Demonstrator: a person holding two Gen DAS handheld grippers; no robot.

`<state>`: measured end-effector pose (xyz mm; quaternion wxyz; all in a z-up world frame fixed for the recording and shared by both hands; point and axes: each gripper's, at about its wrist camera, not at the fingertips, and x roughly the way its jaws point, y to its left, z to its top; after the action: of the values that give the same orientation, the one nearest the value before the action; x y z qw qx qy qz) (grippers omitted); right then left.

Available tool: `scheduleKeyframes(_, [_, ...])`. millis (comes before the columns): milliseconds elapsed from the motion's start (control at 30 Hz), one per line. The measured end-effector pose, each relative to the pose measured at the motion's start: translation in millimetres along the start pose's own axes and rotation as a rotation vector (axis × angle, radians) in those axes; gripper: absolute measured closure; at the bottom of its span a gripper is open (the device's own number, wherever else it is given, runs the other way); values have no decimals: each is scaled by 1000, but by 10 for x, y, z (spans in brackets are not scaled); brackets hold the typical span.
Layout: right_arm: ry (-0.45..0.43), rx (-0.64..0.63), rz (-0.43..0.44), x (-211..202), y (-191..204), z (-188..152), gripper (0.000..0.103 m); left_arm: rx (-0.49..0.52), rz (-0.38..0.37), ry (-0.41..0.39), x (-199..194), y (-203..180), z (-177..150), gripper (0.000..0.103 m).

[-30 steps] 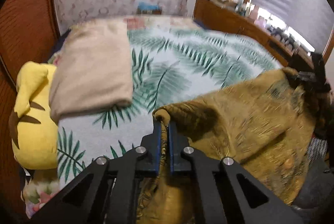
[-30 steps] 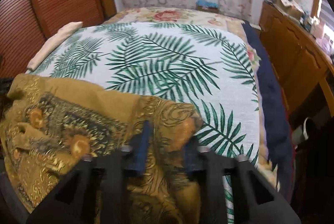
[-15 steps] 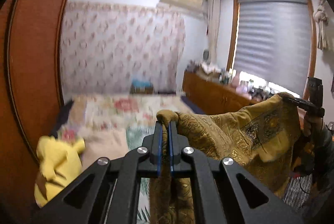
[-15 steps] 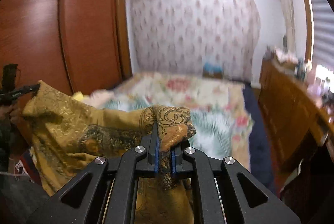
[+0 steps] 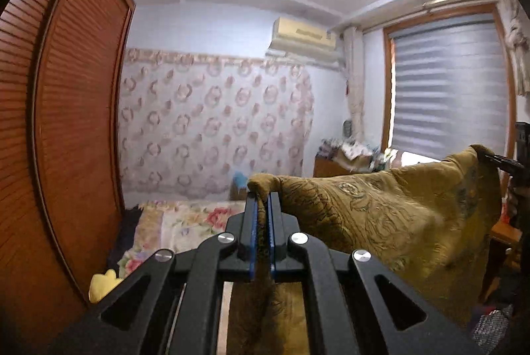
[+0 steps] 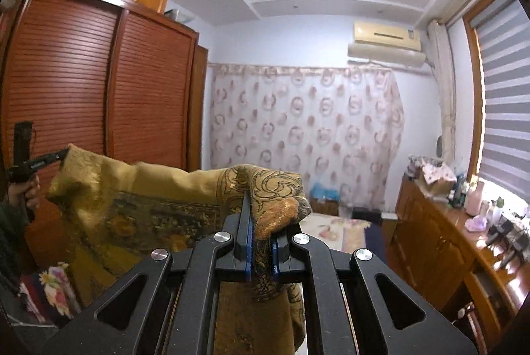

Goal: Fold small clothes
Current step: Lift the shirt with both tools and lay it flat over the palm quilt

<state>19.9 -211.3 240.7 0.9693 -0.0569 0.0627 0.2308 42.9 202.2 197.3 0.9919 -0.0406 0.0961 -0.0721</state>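
Note:
A mustard-gold patterned cloth (image 5: 391,216) hangs stretched in the air between my two grippers, high above the bed. My left gripper (image 5: 262,199) is shut on one top corner of it. My right gripper (image 6: 261,219) is shut on the other top corner, with the cloth (image 6: 139,206) bunched over its fingers. In the left wrist view the right gripper (image 5: 506,161) shows at the far right edge, holding the far corner. In the right wrist view the left gripper (image 6: 49,158) shows at the far left. The cloth's lower part hangs out of sight.
The bed with a floral sheet (image 5: 185,222) lies below, a yellow plush toy (image 5: 102,283) at its left edge. A louvred wooden wardrobe (image 6: 99,96) stands on the left. A cluttered wooden dresser (image 6: 457,242) runs under the window on the right.
Both grippers rose from the bed, lifting the gold cloth into the air and spreading it between them. The right gripper closed on its corner. Both views tilted up toward the ceiling.

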Motion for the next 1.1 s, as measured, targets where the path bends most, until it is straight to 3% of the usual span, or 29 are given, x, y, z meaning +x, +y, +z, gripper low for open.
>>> scheduleKeyframes(233, [169,5,-75,1080,-246,-440,98,-10,75,164,1252,154,-500,99])
scheduleKeyframes(367, [286,19,-130,1960,-444,-961,95,-16,109,333,1880,213,-957,91])
scheduleKeyframes(433, [386,25,-167,2346,-518,-1269,77,-26,104,399,2021,206,-1196,80])
scheduleKeyframes(500, [484,41,-212,2646,-591,-1623,53,-22,99,428,2032,162,-1367,76])
scheduleKeyframes(633, [553,94,-198,2718,-696,-2143,50,-30,81,473,1882,32,-1693,74])
scheduleKeyframes(800, [618,169,-152,2469,-644,-2734,49,-7,45,520,1792,-169,-1989,71])
scheduleKeyframes(1033, [688,217,-138,2228,-407,-3211,48,-33,-16,596,1653,-390,-2422,70])
scheduleKeyframes(1100, [690,225,-137,2178,-380,-3293,42,-22,-21,617,1650,-425,-2507,69])
